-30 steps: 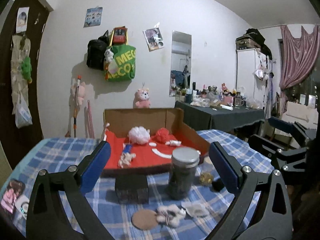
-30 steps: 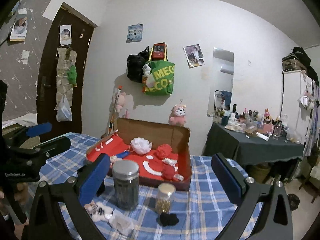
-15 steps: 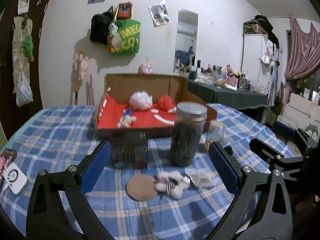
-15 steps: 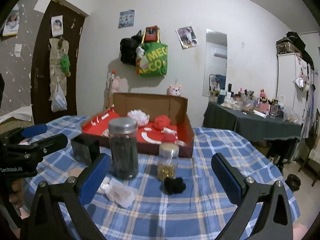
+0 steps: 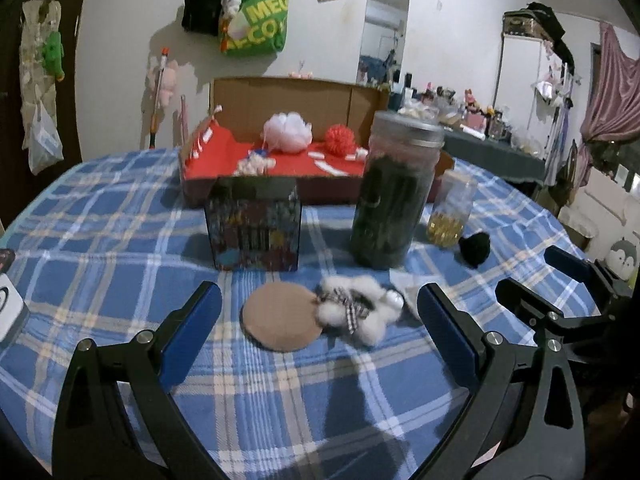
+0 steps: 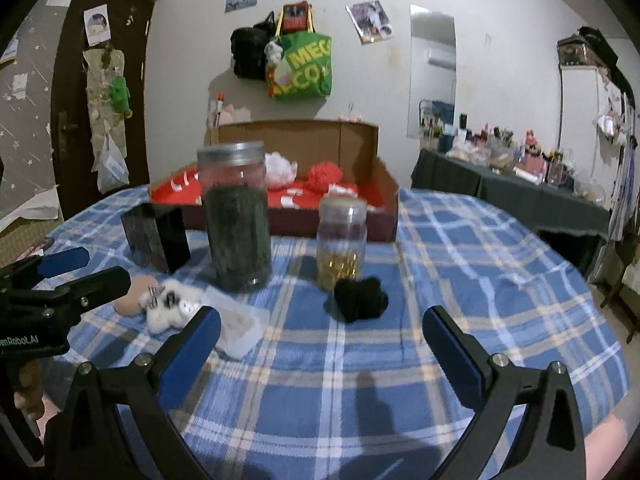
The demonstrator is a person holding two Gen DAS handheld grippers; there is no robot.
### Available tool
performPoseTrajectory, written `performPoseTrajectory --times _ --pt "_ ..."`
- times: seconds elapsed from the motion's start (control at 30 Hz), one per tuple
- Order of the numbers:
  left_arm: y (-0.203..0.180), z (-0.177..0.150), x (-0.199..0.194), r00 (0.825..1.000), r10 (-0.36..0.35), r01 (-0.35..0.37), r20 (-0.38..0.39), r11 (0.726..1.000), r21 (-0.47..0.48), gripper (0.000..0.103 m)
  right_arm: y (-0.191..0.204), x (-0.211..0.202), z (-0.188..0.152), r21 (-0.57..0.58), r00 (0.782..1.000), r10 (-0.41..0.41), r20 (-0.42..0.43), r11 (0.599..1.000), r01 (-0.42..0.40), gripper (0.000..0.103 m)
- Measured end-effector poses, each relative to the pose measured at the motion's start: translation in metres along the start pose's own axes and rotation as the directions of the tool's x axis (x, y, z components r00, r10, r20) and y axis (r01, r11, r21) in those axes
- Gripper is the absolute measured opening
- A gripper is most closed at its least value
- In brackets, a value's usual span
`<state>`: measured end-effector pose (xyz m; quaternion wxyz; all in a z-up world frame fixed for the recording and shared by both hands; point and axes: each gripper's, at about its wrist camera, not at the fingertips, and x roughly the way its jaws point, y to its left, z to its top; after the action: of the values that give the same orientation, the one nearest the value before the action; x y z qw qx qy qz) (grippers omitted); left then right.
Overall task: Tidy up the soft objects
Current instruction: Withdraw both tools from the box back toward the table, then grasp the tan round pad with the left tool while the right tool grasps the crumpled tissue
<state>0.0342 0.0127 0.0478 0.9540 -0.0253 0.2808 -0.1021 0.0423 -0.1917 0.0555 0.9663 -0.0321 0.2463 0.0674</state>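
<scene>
A blue plaid tablecloth (image 5: pixel 100 248) fills the lower half of both views, and at its far edge, in the upper middle of the frame, sits the cardboard box (image 5: pixel 280 96) with a red lining, already holding a white mesh puff (image 5: pixel 287 131) and a red puff (image 5: pixel 340 140). In front of the box stand a dark patterned cube box (image 5: pixel 254 228), a tall jar with a metal lid (image 5: pixel 394 192) and a small jar of yellow beads (image 5: pixel 450 210). The loose soft things lie nearer. In the left wrist view the tan round pad (image 5: pixel 280 322) and the white fluffy toy with a checked bow (image 5: pixel 356 312) lie touching each other, dead centre and just beyond the tips of the left gripper (image 5: pixel 318 316), whose jaws stand wide apart and empty. The toy's long axis runs across the frame, roughly in line with the gap, so I judge a straight reach forward would straddle it. The black pompom (image 6: pixel 360 298) sits at centre frame in the right wrist view, just ahead of the right gripper (image 6: pixel 320 334), also spread wide and holding nothing, beside the bead jar. A pale crumpled piece (image 6: pixel 236 326) lies by that gripper's left fingertip. So the left hand is nearer the toy, the right nearer the pompom.
</scene>
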Motion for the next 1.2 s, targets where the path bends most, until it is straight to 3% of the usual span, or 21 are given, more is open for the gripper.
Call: performPoseTrajectory --times 0.47,0.63,0.83,0.93,1.03,1.1,1.17,1.2 --pt "0.017 -0.002 0.018 0.991 0.024 -0.022 -0.131 1.0 0.023 0.1 0.001 0.022 -0.008 0.02 0.991 0.085 -0.1 0.996 -0.083 0.103" --pt "0.031 0.003 0.025 0.977 0.004 0.008 -0.214 0.999 0.054 0.1 0.005 0.032 0.001 0.025 0.973 0.173 -0.154 0.985 -0.171 0.103" --pt "0.039 0.006 0.04 0.955 0.032 0.008 -0.296 0.991 0.132 0.1 0.013 0.051 0.007 0.03 0.948 0.223 -0.228 0.974 -0.222 0.103" --pt "0.038 0.006 0.045 0.949 0.028 0.026 -0.313 0.985 0.169 0.1 0.017 0.06 0.007 0.019 0.937 0.232 -0.262 0.972 -0.235 0.103" --pt "0.032 0.008 0.051 0.951 0.046 0.025 -0.305 0.974 0.226 0.1 0.022 0.067 0.007 0.003 0.93 0.236 -0.283 0.97 -0.245 0.094" --pt "0.027 0.009 0.052 0.958 0.049 0.025 -0.283 0.967 0.253 0.094 0.026 0.071 0.008 -0.006 0.922 0.245 -0.299 0.966 -0.259 0.09" --pt "0.025 0.009 0.054 0.957 -0.002 0.079 -0.289 0.964 0.254 0.067 0.031 0.074 0.008 -0.025 0.918 0.251 -0.308 0.962 -0.271 0.076" --pt "0.025 0.009 0.054 0.954 -0.037 0.112 -0.298 0.964 0.24 0.06 0.033 0.075 0.008 -0.035 0.918 0.253 -0.306 0.96 -0.276 0.068"
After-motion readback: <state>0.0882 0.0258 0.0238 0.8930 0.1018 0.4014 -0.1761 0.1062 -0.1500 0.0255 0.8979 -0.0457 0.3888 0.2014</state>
